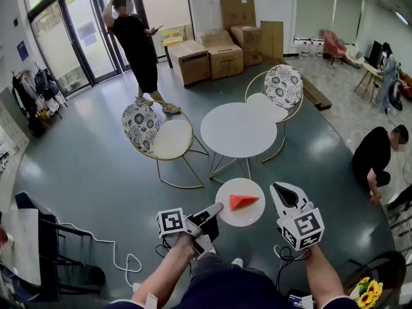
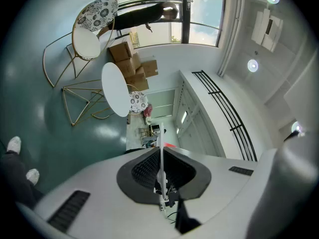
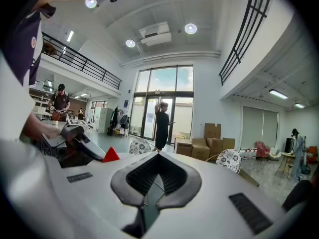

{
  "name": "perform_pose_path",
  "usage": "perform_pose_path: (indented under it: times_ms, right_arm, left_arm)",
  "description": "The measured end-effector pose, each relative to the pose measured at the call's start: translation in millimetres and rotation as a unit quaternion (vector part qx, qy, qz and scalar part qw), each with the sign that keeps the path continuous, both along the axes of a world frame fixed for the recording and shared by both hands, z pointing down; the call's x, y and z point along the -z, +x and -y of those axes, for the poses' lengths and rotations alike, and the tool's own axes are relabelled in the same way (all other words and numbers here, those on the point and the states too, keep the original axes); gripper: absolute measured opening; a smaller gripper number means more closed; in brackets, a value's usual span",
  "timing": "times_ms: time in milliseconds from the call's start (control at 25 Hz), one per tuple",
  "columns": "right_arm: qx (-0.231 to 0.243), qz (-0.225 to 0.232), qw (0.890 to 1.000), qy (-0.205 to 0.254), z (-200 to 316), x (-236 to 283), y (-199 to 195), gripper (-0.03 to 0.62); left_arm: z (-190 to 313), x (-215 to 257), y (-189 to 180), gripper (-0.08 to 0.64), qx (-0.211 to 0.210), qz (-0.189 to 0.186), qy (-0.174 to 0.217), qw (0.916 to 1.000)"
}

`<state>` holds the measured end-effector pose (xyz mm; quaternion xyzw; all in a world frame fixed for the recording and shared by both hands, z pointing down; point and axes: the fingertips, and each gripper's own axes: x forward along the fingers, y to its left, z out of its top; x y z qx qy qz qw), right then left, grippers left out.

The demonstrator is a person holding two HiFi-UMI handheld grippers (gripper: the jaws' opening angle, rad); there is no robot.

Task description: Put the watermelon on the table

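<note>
Red watermelon wedge (image 1: 243,202) lies on a white plate (image 1: 230,221), lower centre. The left gripper (image 1: 217,208) pinches the plate's rim; the right gripper (image 1: 277,188) has its jaws pressed together.

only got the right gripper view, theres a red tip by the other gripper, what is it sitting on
Observer: The watermelon slice lies on a white plate.
Operator: whats holding the plate
Observer: The left gripper is shut on the plate's rim.
Operator: wheres the table from there
Observer: The round white table stands straight ahead, beyond the plate.
</note>
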<state>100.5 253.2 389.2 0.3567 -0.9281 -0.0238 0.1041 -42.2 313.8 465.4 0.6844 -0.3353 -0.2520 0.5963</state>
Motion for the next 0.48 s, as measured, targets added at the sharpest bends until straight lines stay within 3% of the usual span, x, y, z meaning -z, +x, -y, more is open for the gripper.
perform_pose_path:
  times_ms: [480]
  right_arm:
    - [0.007, 0.003, 1.0, -0.002, 5.8, 2.9, -0.2, 0.003]
  left_arm:
    - [5.6, 6.0, 4.1, 0.02, 0.001, -0.009, 0.001, 1.0]
